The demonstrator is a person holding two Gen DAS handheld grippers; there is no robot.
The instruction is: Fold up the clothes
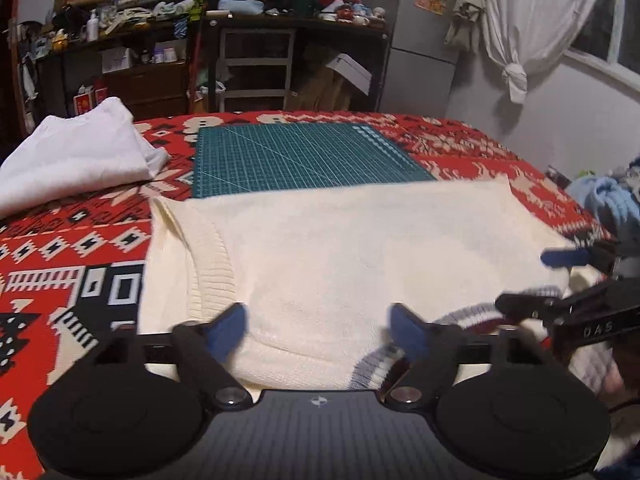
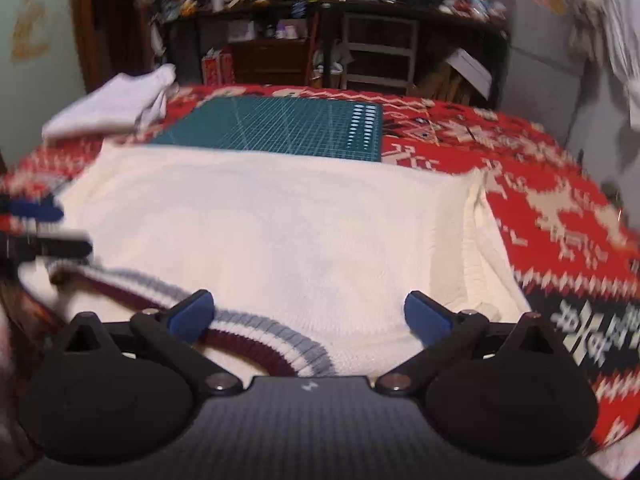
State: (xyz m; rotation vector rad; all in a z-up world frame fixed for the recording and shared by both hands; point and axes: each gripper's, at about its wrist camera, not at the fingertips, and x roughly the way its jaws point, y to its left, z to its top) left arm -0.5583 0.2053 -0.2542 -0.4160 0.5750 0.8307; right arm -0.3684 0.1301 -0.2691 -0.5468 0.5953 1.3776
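A cream knit sweater (image 1: 340, 240) (image 2: 260, 232) lies spread on the red patterned blanket (image 1: 72, 240) (image 2: 560, 208). Its grey and maroon striped hem (image 1: 376, 364) (image 2: 256, 332) runs along the near edge. My left gripper (image 1: 320, 330) is open just above the sweater's near folded edge, and the cloth lies between its blue pads without being pinched. My right gripper (image 2: 308, 314) is open over the sweater beside the striped hem, with nothing clamped. Each gripper shows in the other's view: the right gripper (image 1: 560, 280) at the right edge, the left gripper (image 2: 48, 228) at the left edge.
A green cutting mat (image 1: 304, 156) (image 2: 280, 128) lies beyond the sweater. A folded white garment (image 1: 80, 152) (image 2: 116, 108) sits at the far left corner. Blue clothes (image 1: 608, 200) are heaped at the right edge. Cluttered shelves (image 1: 256, 40) stand behind.
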